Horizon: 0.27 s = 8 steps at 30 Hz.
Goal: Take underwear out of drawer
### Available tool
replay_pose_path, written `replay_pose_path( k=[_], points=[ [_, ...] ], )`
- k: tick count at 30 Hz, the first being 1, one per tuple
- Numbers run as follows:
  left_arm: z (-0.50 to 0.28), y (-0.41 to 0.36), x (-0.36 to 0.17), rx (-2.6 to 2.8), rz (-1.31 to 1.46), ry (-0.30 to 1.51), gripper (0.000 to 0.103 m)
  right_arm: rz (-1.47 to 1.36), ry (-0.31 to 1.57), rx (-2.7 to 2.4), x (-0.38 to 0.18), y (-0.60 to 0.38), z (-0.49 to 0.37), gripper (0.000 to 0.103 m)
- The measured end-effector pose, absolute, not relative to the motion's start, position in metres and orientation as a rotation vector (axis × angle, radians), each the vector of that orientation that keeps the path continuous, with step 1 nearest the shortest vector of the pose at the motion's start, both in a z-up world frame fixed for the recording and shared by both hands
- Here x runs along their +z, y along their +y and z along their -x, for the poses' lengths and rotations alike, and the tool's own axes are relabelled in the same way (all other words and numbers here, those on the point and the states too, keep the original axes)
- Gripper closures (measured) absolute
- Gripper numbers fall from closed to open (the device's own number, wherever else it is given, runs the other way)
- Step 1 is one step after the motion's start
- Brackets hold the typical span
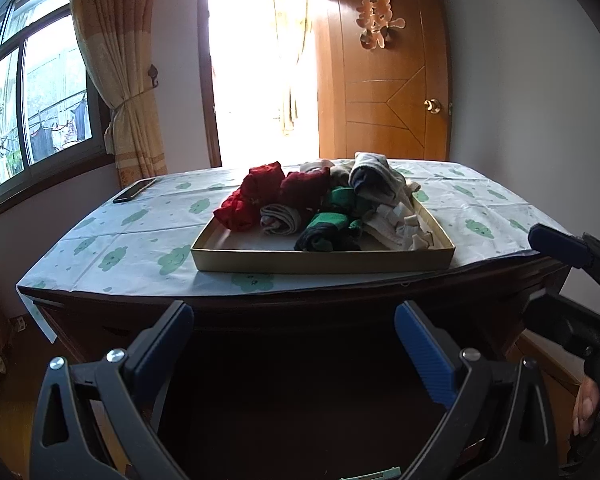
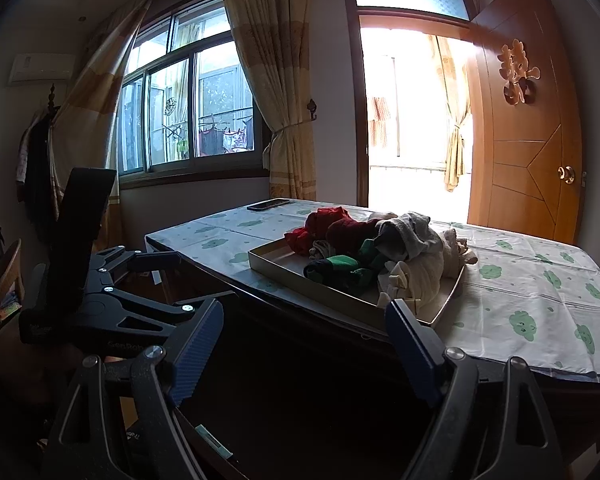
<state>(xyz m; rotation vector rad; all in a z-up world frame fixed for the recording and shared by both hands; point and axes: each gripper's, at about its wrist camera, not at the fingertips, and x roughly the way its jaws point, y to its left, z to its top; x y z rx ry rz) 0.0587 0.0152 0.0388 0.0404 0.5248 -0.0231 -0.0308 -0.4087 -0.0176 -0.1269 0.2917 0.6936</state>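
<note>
A shallow, rectangular cardboard-coloured tray [image 1: 320,260], serving as the drawer, sits on a table [image 1: 112,240] draped in a smooth white cloth printed with green clouds. The underwear [image 1: 324,204] lies heaped inside the tray toward its far side: knitted red pieces [image 1: 268,192] at the far left, green-and-black rolls [image 1: 332,228] in the middle, cream and grey pieces [image 1: 384,196] at the right, some spilling over the rim. A flat dark phone [image 1: 134,191] rests well to the left of the tray, near the table's far corner.

Short of the tray and off the table's near edge, the left gripper [image 1: 294,344] stands with its ribbed blue pads wide apart and nothing between them. The right gripper [image 2: 306,344], near the tray's right corner, is likewise spread wide and empty. The table's dark wooden front is lost in shadow, and the bright open doorway [image 1: 260,72] beyond the tray is washed out. Individual garments in the heap are hard to separate.
</note>
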Motion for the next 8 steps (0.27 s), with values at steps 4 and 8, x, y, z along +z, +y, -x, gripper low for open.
replay_pose_path(
  k=[4, 8],
  points=[
    [-0.0565, 0.013, 0.0392, -0.039, -0.047, 0.513, 0.0, 0.13, 0.294, 0.695, -0.0185, -0.4077, 0.0306, 0.018],
    [-0.0557, 0.0122, 0.0408, -0.045, -0.043, 0.506, 0.0, 0.13, 0.297, 0.695, -0.0198, -0.4073, 0.0302, 0.018]
  ],
)
